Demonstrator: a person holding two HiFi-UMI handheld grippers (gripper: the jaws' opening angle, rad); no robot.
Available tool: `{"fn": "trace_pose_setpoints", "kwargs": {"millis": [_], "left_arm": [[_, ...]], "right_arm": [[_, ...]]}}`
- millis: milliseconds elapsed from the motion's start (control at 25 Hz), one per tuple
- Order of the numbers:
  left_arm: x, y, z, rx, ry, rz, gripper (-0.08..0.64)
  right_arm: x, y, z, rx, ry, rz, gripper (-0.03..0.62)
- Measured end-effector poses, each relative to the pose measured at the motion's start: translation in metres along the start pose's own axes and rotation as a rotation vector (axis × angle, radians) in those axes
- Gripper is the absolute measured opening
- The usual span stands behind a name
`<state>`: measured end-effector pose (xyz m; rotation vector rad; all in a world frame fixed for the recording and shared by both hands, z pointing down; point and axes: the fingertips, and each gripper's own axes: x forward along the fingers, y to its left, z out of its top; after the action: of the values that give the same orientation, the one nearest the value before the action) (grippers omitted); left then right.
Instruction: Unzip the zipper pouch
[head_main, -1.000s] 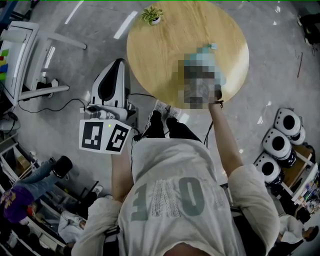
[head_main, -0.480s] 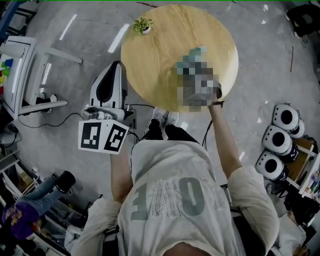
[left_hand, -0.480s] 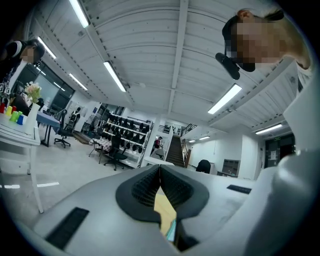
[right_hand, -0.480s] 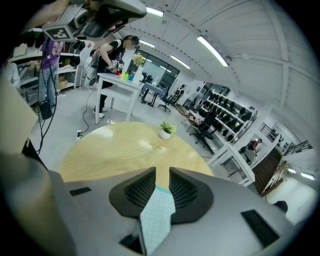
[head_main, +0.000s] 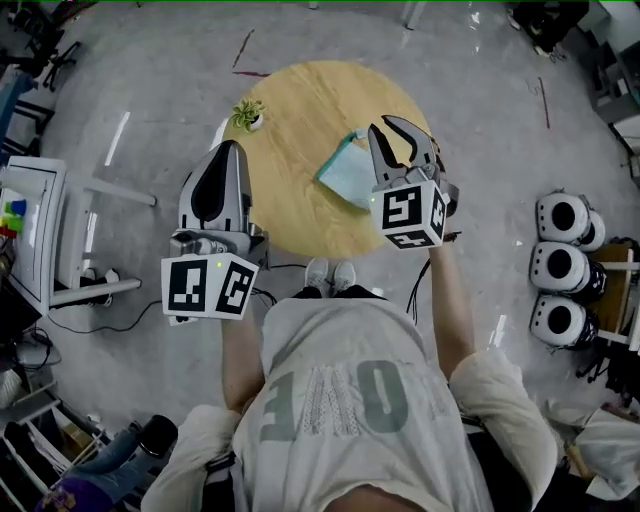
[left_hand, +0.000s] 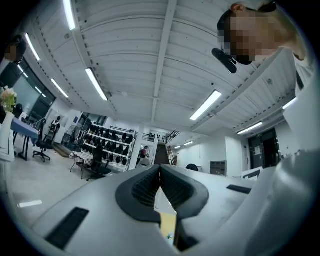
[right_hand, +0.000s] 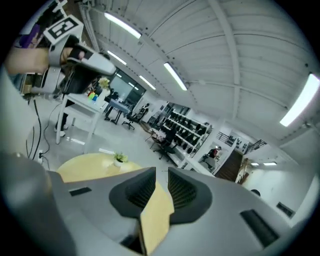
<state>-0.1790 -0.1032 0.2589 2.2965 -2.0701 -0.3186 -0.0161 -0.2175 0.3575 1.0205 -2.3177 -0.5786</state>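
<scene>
A light blue zipper pouch (head_main: 347, 172) lies flat on the round wooden table (head_main: 300, 110), right of its middle. My right gripper (head_main: 398, 135) hangs above the table's right edge, just right of the pouch and apart from it. Its jaws stand a little apart with nothing between them; the right gripper view (right_hand: 161, 172) looks out across the table (right_hand: 90, 167). My left gripper (head_main: 227, 150) is held off the table's left edge, over the floor. In the left gripper view (left_hand: 160, 167) its pads meet and hold nothing.
A small potted plant (head_main: 247, 113) stands at the table's left rim, also seen as the plant (right_hand: 119, 158) in the right gripper view. A white desk (head_main: 30, 230) is at far left. Three round white devices (head_main: 560, 268) sit on the floor at right. Cables run under the table.
My right gripper has come up off the pouch and now hangs to its right. The head view has drawn back from the table. The left gripper stays beside the table.
</scene>
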Motion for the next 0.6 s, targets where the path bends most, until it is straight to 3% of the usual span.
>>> {"fn": "trace_pose_setpoints", "kwargs": {"millis": [320,480,600], "left_arm": [[0.022,-0.043,0.023,0.143,-0.073,-0.096,0.026],[0.028,-0.064,0.026,0.196,-0.097,-0.128,0.026],[0.032,-0.076,0.03,0.202,-0.111,-0.146,0.026]], "right_arm": [[-0.083,-0.064,0.031,0.247,-0.177,-0.273,0.06],[-0.114,-0.077,0.04,0.361,-0.284,-0.333,0.042],[-0.129,-0.08,0.032,0.458,-0.295,-0.342,0.035]]}}
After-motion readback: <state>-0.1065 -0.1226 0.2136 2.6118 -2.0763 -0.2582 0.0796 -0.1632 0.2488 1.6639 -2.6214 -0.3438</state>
